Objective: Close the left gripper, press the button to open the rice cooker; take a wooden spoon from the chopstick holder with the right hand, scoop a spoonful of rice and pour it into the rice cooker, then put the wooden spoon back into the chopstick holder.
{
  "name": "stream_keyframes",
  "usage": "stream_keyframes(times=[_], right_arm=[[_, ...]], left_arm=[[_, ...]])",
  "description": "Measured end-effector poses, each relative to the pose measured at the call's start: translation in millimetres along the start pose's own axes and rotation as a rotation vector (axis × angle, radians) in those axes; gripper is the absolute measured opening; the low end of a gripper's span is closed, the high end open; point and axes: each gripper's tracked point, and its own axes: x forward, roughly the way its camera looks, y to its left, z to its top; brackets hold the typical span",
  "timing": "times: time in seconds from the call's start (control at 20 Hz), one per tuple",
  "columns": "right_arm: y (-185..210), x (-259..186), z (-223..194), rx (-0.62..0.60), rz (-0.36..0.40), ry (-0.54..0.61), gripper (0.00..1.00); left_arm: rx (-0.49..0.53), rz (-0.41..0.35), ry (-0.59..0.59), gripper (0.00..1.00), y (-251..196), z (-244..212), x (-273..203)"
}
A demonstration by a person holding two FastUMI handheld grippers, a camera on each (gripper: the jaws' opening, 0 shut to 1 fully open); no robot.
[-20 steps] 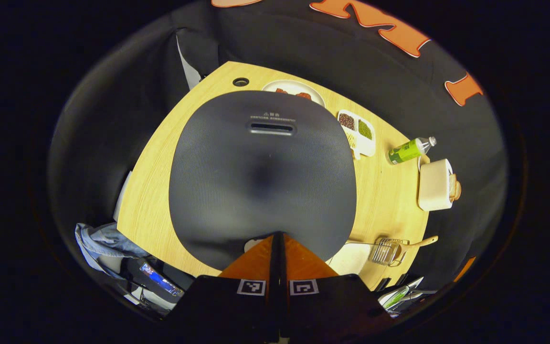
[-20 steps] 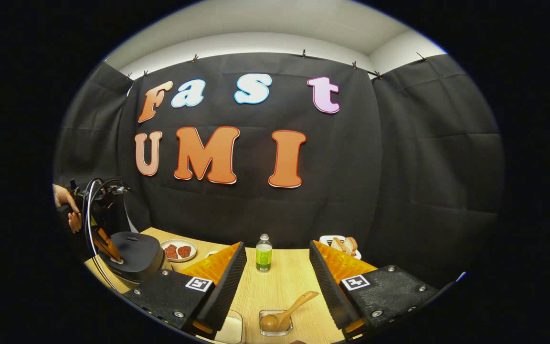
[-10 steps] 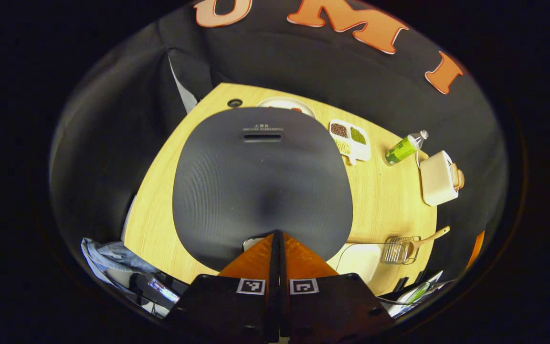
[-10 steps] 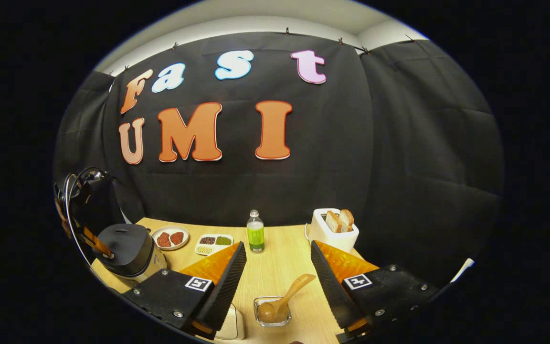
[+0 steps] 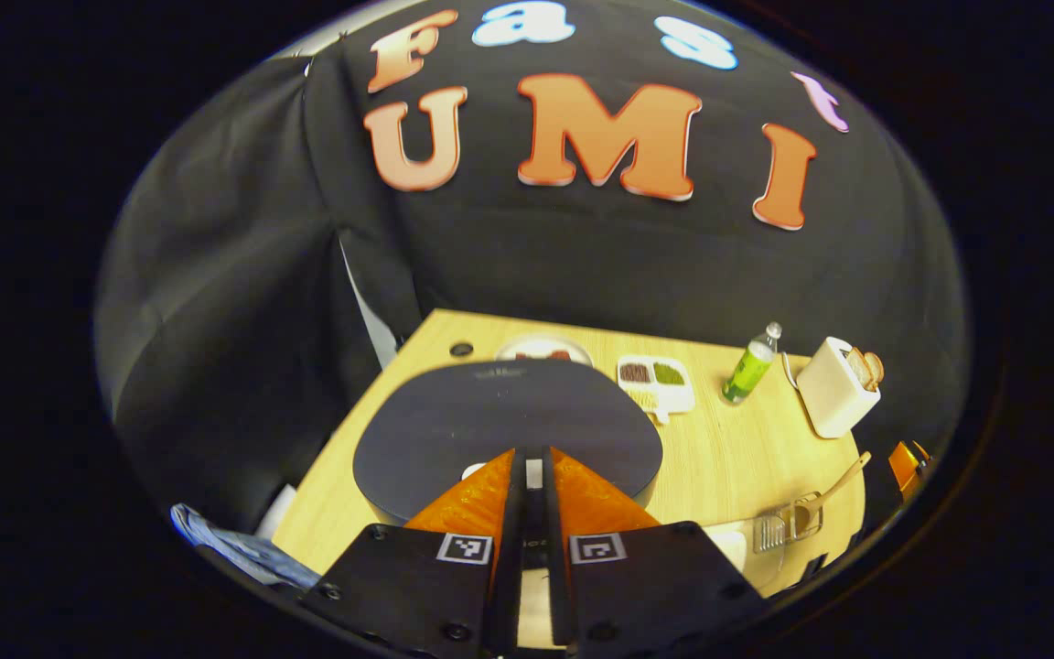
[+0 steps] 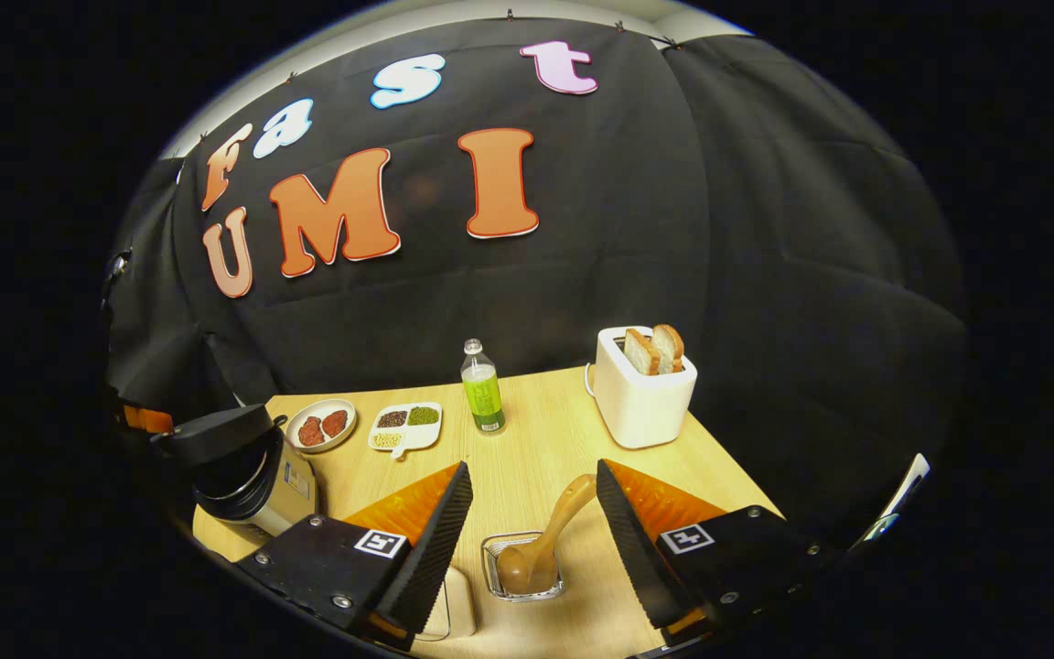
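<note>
**Lid popped, spoon not yet taken**

The rice cooker (image 6: 248, 471) sits at the table's (image 6: 545, 439) left end, lid raised a crack, so the button press looks done. The left gripper (image 5: 533, 476) has its fingers closed above the lid. The right gripper (image 6: 532, 490), fingers open and empty, faces the wooden spoon (image 6: 545, 540) in its holder (image 6: 522, 569). Scooping, pouring and returning remain. A bottle (image 6: 482, 387), toaster (image 6: 644, 389) and dishes stand behind, clear of the way.

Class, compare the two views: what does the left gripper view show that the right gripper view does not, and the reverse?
Left gripper view adds: the shut left tool over the lid, the table's round hole, blue cloth. Right gripper view adds: the open right tool, the rice cooker side-on, lid raised. Shared: bottle, toaster, wooden spoon.
</note>
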Motion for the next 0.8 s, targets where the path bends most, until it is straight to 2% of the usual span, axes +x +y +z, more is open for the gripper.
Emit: stream_keyframes(times=[0.05, 0.1, 0.2, 0.5, 0.6, 0.65, 0.8], right_arm=[[-1, 4, -5, 0.002, -0.003, 0.013, 0.85], [-4, 8, -10, 0.002, -0.01, 0.029, 0.85], [-8, 18, -21, 0.013, -0.023, 0.066, 0.85], [-14, 47, -49, 0.069, -0.028, 0.17, 0.84], [-17, 58, -57, 0.078, -0.038, 0.204, 0.8], [-17, 63, -61, 0.087, -0.041, 0.221, 0.79], [-20, 77, -76, 0.119, -0.037, 0.271, 0.78]], left_arm=[[0.027, 0.018, -0.073, 0.21, 3, 15, -6], [0.047, 0.026, -0.138, 0.31, 4, 29, -14], [0.071, 0.014, -0.255, 0.6, -4, 56, -34], [0.141, 0.059, -0.443, 1.0, -9, 72, -75], [0.15, 0.076, -0.464, 0.88, -9, 70, -83], [0.154, 0.088, -0.471, 1.0, -7, 70, -87], [0.157, 0.125, -0.477, 0.88, 0, 64, -100]])
